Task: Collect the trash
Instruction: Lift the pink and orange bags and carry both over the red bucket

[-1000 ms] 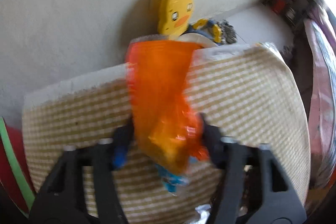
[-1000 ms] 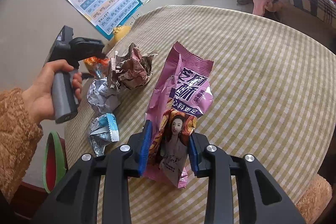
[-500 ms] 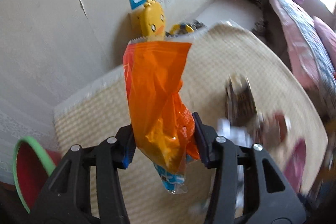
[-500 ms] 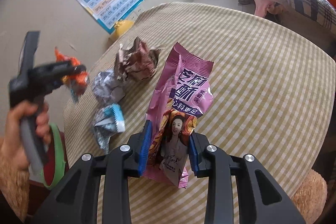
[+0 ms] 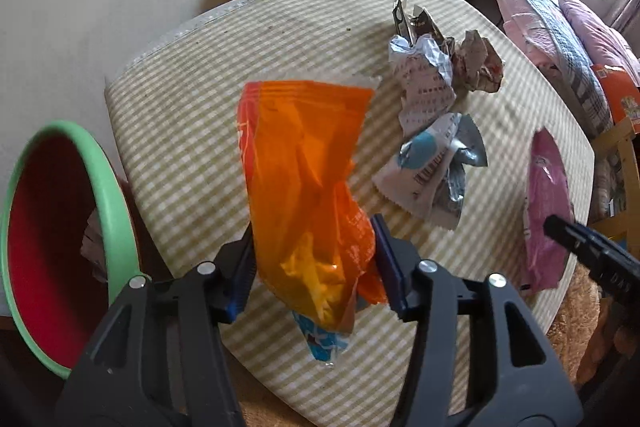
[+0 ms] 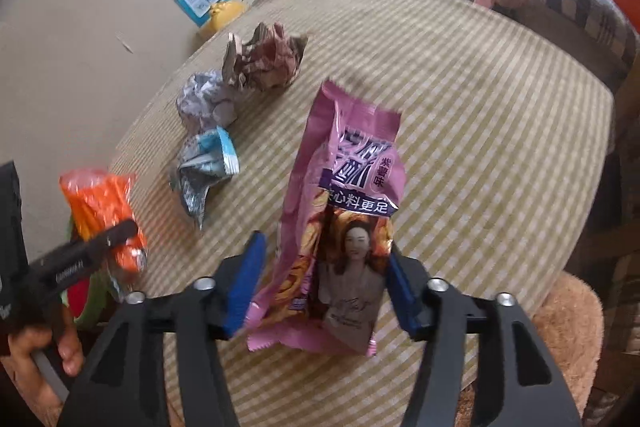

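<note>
two grippers: the left gripper (image 5: 312,267) pinches a crinkled orange snack bag (image 5: 304,187) near the green-rimmed red bin (image 5: 116,195); the right gripper (image 6: 324,283) has just spread, its pads off the pink snack wrapper (image 6: 344,223) over the checked tablecloth (image 6: 480,147).

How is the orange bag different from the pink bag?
The orange bag is plain, see-through orange; the pink bag has writing and a picture. The orange bag hangs beside the bin, while the pink bag is over the table. Both sit between gripper fingers.
</note>
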A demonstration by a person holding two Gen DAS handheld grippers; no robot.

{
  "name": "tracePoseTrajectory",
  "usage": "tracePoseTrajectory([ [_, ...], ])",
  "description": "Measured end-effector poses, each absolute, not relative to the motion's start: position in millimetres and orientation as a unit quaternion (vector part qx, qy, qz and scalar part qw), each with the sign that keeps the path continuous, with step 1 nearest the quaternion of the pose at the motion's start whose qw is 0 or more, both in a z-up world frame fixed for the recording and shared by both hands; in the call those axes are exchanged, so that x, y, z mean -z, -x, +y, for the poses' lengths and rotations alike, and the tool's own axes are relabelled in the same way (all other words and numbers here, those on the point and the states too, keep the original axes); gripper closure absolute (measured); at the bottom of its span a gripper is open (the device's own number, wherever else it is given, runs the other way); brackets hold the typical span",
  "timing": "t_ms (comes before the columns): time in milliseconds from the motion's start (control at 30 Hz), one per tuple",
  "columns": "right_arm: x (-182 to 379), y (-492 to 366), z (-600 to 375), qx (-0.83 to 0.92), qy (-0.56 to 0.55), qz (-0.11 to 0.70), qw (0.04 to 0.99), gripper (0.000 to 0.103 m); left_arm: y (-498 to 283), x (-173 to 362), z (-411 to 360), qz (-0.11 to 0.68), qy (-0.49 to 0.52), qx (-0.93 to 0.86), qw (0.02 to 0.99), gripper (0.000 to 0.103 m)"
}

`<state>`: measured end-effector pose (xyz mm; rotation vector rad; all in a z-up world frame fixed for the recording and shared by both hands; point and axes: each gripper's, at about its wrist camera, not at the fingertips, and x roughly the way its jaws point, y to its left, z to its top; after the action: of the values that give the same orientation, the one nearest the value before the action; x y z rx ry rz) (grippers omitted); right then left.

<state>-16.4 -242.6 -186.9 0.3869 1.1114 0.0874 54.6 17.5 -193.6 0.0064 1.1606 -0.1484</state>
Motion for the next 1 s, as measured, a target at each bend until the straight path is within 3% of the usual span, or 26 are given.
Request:
tracePoseTrajectory([
  [67,186.5,14.2,-242.6,-0.03,-0.185,0.524,0.831,0.038,-49.9,192.7,16.8,0.543,-0.008,0.069,0.837,0.04],
  [200,196.2,8.2,-246.3,-0.019,-0.204,0.539,0.817,0.038,-45.7,198.7,19.4,0.548,0.005,0.075,0.833,0.038],
  [233,199.4,6.2,-246.5,-0.021,-0.21,0.544,0.813,0.043,-45.1,201.2,19.9,0.548,0.007,0.076,0.833,0.038],
  [267,201.3,6.0,-247.1,-0.019,-0.212,0.546,0.81,0.062,-44.6,204.1,19.9,0.551,0.005,0.075,0.831,0.04],
  [300,203.0,5.8,-247.3,-0.018,-0.214,0.549,0.808,0.063,-44.1,206.1,20.8,0.553,0.005,0.077,0.83,0.048],
  [400,194.6,9.2,-247.6,-0.02,-0.217,0.536,0.815,0.068,-42.5,204.4,23.8,0.548,0.018,0.079,0.833,0.056],
  [1000,72.0,34.5,-206.5,-0.098,-0.182,0.381,0.901,0.069,-28.2,115.1,40.5,0.423,0.016,0.045,0.905,0.057],
])
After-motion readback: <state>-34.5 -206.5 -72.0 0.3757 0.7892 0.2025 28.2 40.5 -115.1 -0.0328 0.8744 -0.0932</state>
